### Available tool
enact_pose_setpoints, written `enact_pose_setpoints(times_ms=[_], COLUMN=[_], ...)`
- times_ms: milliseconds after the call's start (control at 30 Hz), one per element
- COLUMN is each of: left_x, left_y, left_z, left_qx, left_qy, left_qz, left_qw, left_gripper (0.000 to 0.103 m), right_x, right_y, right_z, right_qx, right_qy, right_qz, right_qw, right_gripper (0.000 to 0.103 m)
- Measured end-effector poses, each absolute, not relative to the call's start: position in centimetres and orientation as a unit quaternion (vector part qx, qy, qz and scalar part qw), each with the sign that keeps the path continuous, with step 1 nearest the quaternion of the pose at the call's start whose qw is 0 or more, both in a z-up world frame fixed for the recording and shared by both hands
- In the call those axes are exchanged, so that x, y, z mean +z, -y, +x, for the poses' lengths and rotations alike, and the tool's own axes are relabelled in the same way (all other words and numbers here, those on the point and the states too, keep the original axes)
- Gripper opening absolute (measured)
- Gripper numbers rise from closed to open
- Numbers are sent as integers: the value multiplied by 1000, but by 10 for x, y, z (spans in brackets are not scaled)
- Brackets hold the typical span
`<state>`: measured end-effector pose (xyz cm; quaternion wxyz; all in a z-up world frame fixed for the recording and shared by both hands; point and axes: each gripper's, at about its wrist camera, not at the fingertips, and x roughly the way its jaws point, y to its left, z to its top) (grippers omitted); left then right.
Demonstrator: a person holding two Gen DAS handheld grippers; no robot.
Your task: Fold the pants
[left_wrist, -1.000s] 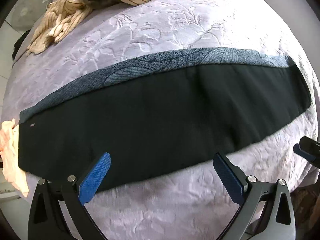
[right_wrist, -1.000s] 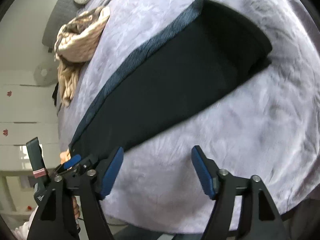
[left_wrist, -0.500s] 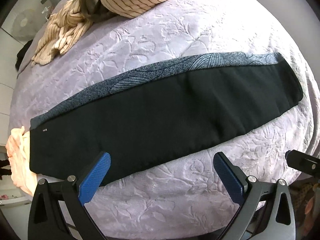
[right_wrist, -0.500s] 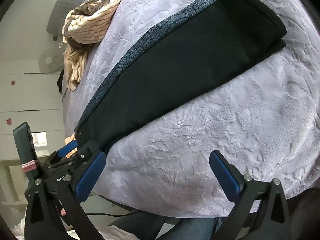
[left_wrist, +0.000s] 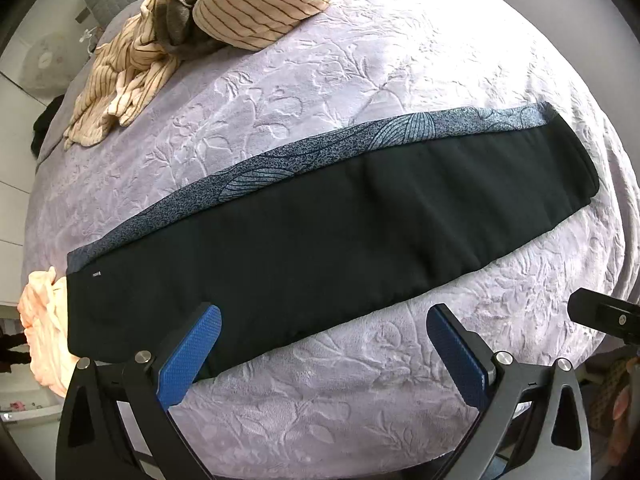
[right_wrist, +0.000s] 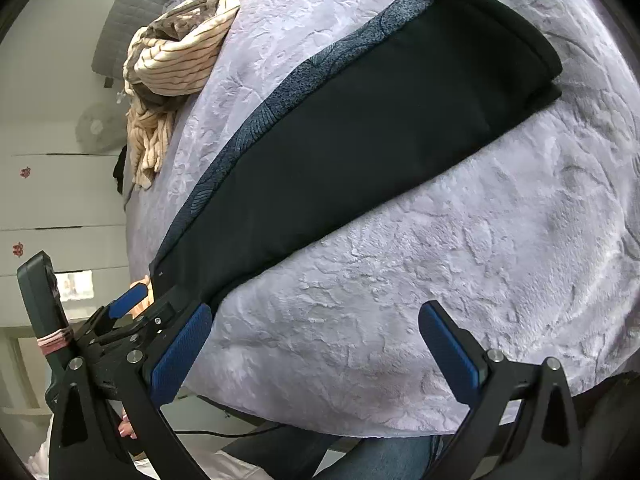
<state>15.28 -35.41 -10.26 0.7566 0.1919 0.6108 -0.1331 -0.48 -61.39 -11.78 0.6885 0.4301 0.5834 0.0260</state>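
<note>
the right gripper (right_wrist: pixel 316 344) has spread wide and empty, letting go; the left gripper (left_wrist: pixel 324 344) is apart too, lifted clear. the black pants (left_wrist: pixel 320 232) lie lengthwise-folded on the lilac bedspread (left_wrist: pixel 360 80), 8 to 2 o'clock, ready for the crosswise fold.

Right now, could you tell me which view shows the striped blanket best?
The left wrist view: the striped blanket lies crumpled at the far side of the bed, large and clear from end to end. The right wrist view shows the same heap smaller, near the left edge, by the bed's side.
</note>
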Motion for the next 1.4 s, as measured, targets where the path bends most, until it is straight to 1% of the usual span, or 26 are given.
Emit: enact_pose_setpoints(times_ms=[533, 733, 900, 967, 1167, 1300, 1400], left_x=[-107, -116, -129, -135, -158, -187, -200], left_y=[353, 348, 349, 352, 366, 374, 372], left_z=[151, 152, 169, 178, 202, 209, 209], left_qx=[-133, -127, -124, -123, -122, -118, -118], left_qy=[-615, -622, -625, -627, -633, -642, -648], left_qz=[193, 186, 168, 155, 118, 117, 99], left_qw=[753, 750, 752, 754, 755, 749, 746], left_gripper=[103, 103, 103, 103, 103, 103, 103], right_x=[-121, -124, -120, -120, -153, -173, -177], right_y=[622, 653, 680, 692, 720, 725, 726], right_z=[-5, -5, 4, 6, -2, 0, 8], right_qx=[15, -7, -26, -32, -55, -45, -25], right_qy=[-581, -548, -525, -503, -458, -428, -417], right_qz=[435, 478, 492, 504, 579, 603, 606], right_qw=[687, 687, 694, 701, 672, 672, 677], right_gripper=[103, 103, 103, 103, 103, 103, 103])
